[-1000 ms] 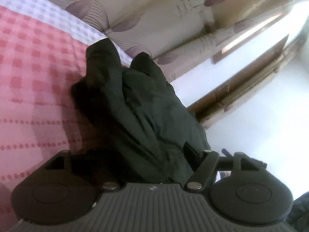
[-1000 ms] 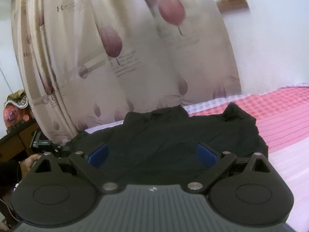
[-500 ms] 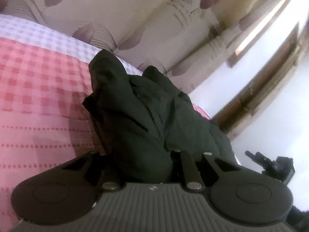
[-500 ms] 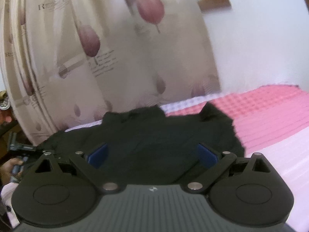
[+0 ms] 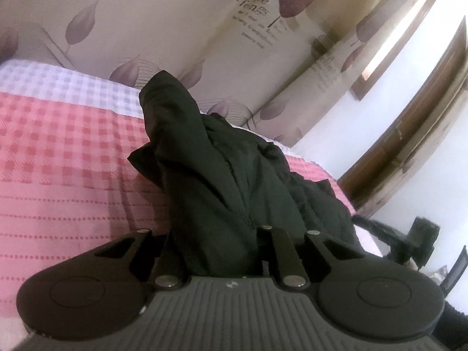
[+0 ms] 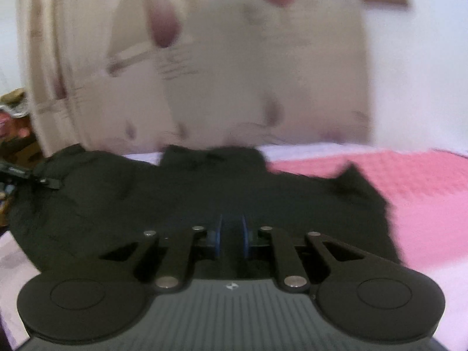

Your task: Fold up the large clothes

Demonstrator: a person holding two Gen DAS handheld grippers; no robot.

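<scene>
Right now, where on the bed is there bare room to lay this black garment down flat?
Free: the pink checked bedspread left of the black garment, up to its white checked border by the floral curtain; likewise the pink stretch right of the garment. Crowded: the curtain side, where bunched cloth covers the bed edge.

Both wrist cams low, close; share garment (image 5: 222,181).

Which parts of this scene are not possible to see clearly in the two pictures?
- Left claw fingertips: left wrist view, buried under the bunched black fabric garment.
- Printed beige curtain: right wrist view, motion blur smears its text.
- Right claw: right wrist view, whether its blue pads pinch cloth is blurred.
</scene>
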